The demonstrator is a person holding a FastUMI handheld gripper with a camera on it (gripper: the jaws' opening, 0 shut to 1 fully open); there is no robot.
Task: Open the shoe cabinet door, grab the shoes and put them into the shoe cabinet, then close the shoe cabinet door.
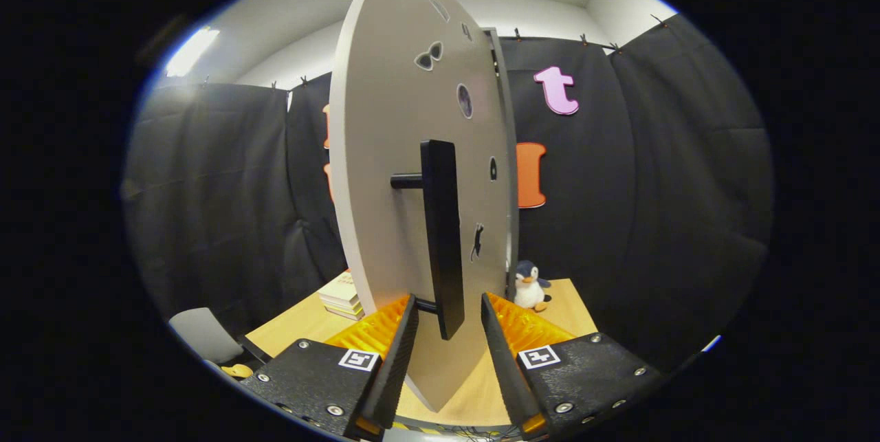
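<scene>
Straddling black door handle [441,236]: gripper [448,315] fingers, apart; untouching

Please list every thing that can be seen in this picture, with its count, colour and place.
cabinet door: one, light grey with small dark cut-out shapes, swung open, seen nearly edge-on just ahead of the fingers.
door handle: one, black bar, on the door, its lower end between the fingers.
table: one, light wood, under the door.
books: a small stack, pale covers, on the table left of the door.
penguin toy: one, black and white, on the table right of the door.
gripper: one, fingers open, either side of the handle, not touching it.
</scene>
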